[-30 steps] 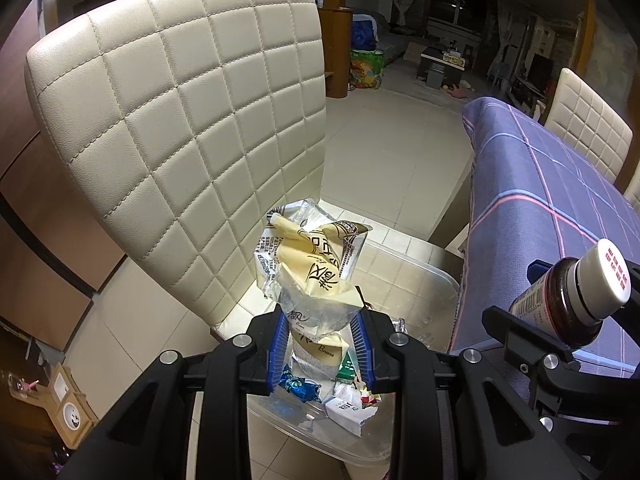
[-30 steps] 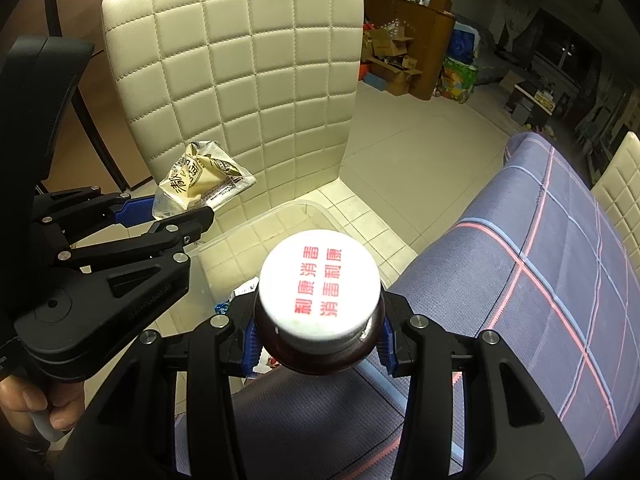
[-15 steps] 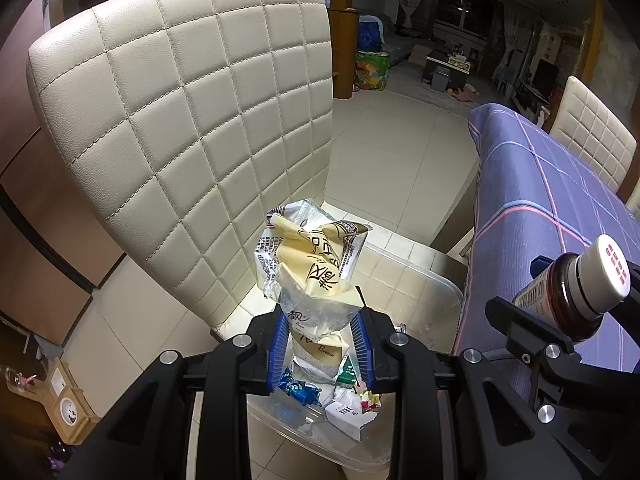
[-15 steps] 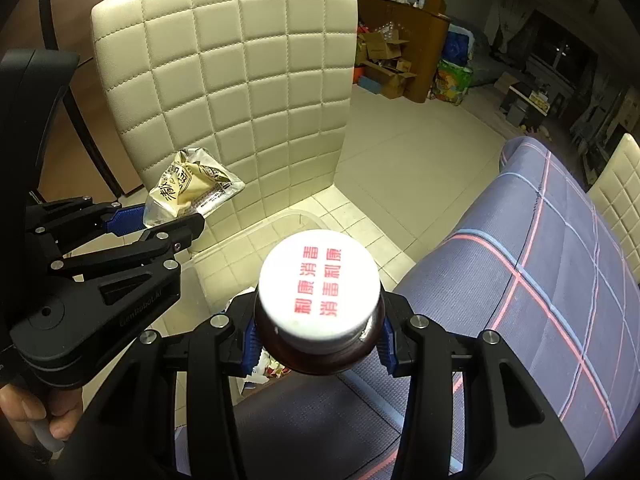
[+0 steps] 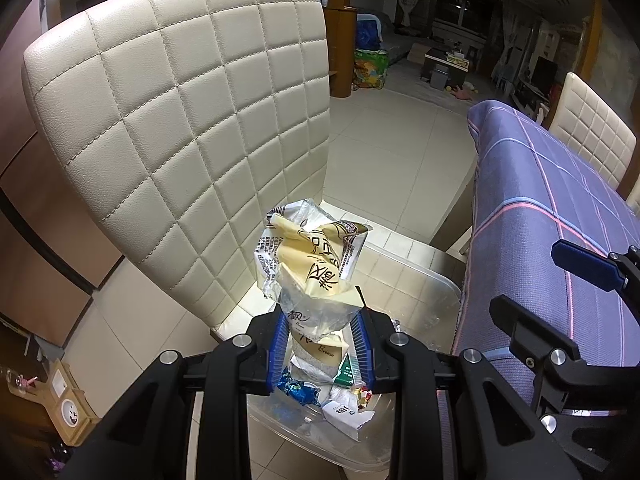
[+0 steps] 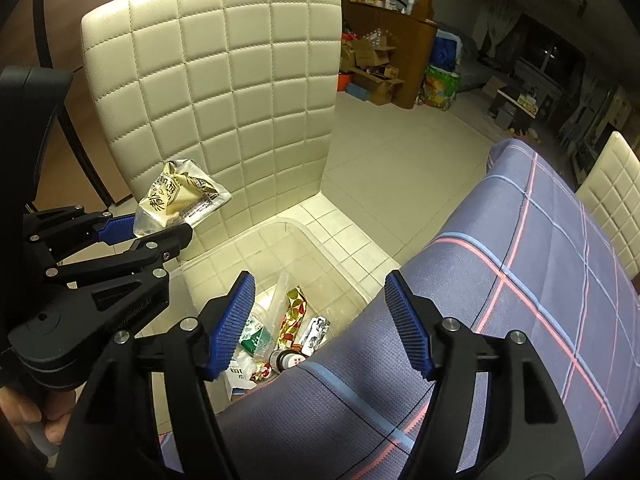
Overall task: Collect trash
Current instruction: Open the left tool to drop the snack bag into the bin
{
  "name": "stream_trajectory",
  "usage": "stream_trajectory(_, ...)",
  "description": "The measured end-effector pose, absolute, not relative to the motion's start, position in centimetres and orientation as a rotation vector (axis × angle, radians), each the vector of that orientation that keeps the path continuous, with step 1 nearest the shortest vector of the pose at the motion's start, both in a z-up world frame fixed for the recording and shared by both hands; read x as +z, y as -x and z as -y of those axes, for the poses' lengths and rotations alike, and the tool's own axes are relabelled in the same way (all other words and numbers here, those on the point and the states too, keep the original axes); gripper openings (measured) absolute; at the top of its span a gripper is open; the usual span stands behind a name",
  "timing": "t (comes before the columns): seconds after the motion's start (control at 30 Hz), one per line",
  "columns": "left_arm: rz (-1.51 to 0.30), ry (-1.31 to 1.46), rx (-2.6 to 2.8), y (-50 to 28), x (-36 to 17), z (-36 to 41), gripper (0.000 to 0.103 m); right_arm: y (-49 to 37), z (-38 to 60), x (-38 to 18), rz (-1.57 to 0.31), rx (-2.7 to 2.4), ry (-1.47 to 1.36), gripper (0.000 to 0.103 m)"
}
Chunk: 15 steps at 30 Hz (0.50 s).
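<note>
Letting go of the crumpled snack wrapper (image 5: pixel 310 276) from where it is now looks like the main risk: it is light and stiffly creased, and I judge it could flutter sideways or catch on the rim of the clear plastic bin (image 5: pixel 440 280) and slide to the tiled floor (image 5: pixel 400 152) by the cream quilted chair (image 5: pixel 188 120) instead of dropping in. In the left wrist view the left gripper (image 5: pixel 320 354) is closed narrowly on the wrapper's lower end, with the bulk of it standing up above the fingers at the centre of the frame and the bin directly below and behind it; the right wrist view shows the same wrapper (image 6: pixel 180 200) at middle left, above the bin's near-left corner rather than its middle, so a release here may fall close to the edge. The right gripper (image 6: pixel 320 320) is spread wide and holds nothing, hovering over the bin beside the blue plaid worktop (image 6: pixel 520 320). A white-capped brown bottle (image 6: pixel 286 360) lies among other trash in the bin, low in the frame.
</note>
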<state>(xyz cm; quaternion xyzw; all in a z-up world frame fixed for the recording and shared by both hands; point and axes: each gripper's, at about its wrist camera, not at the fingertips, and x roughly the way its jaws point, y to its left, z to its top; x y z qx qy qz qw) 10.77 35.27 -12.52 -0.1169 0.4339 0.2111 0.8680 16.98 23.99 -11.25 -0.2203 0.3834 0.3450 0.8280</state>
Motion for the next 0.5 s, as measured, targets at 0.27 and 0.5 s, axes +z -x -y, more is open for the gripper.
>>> stream_trajectory(0.27,-0.902,0.222,0.438,-11.04,-12.42,-34.82,0.033,-17.03,-23.86,-11.35,-0.819,0.730,0.460,0.068)
stream_trajectory(0.5,-0.892,0.232,0.469,-10.82,-12.43,-35.21,0.070,-17.42,-23.32,-11.40,-0.823,0.707,0.446,0.068)
